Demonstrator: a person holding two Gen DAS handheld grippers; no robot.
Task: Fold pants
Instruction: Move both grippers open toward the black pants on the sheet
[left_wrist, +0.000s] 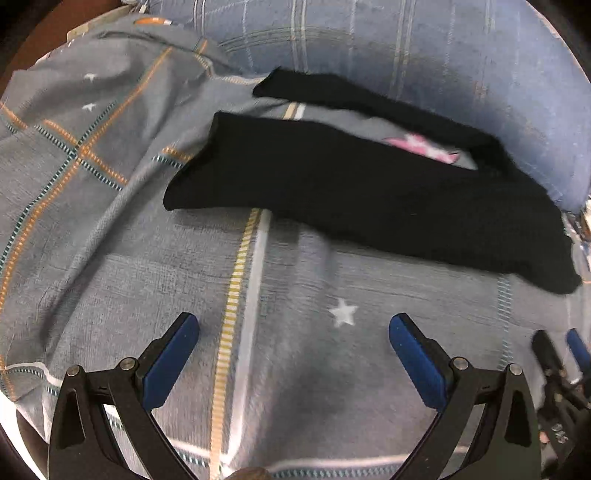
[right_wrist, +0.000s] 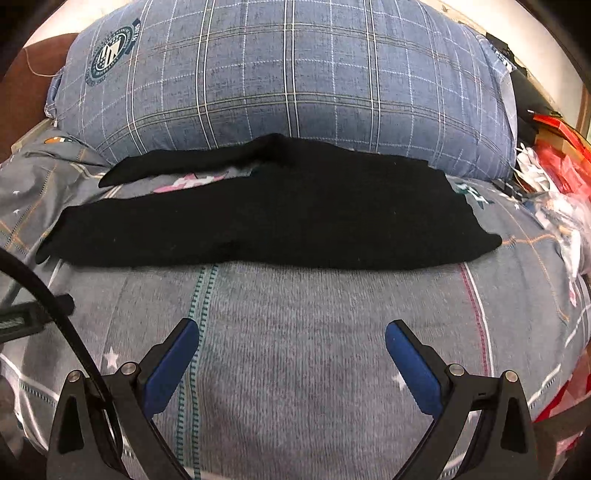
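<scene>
Both grippers open over the bed, pants ahead

Left gripper (left_wrist: 293, 326) spread wide, nothing between its blue pads (left_wrist: 170, 363), poised above the grey quilt (left_wrist: 295, 369). Right gripper (right_wrist: 291, 334) likewise wide apart and empty. Beyond both, black pants (right_wrist: 280, 214) lay flat across the quilt, legs toward the left and slightly parted, quilt showing between them. Far edge of the pants touched the blue plaid pillow (right_wrist: 288, 74) behind

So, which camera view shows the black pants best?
The right wrist view: the pants lie across the middle, both legs and the waist end visible. The left wrist view shows them slanted, blurred, and running toward the right edge.
</scene>
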